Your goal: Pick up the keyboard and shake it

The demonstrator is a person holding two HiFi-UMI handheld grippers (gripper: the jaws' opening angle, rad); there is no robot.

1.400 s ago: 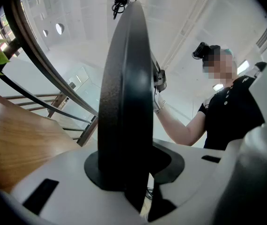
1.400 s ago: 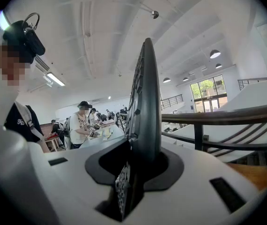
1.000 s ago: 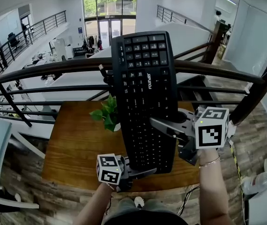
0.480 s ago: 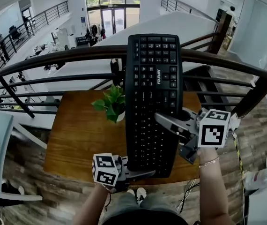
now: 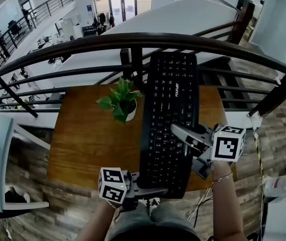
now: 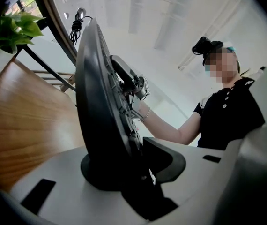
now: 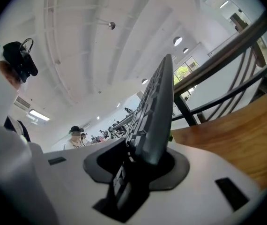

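Observation:
A black keyboard [image 5: 170, 109] hangs lengthwise over the wooden table [image 5: 83, 139], its far end toward the railing. My left gripper [image 5: 155, 191] holds its near end, and in the left gripper view the keyboard's edge [image 6: 98, 116] sits between the jaws. My right gripper [image 5: 180, 134] clamps the keyboard's right long edge, one finger lying across the keys. In the right gripper view the keyboard [image 7: 157, 111] stands on edge between the pads. Both grippers' jaws are opening, with the keyboard still between them.
A small potted plant [image 5: 119, 102] in a white pot stands on the table just left of the keyboard. A dark metal railing [image 5: 133, 39] runs across behind the table, with an open drop beyond. Wood floor lies around the table.
The keyboard has come down from in front of the railing to low over the table, and both grippers dropped with it. The plant, partly hidden before, now shows fully.

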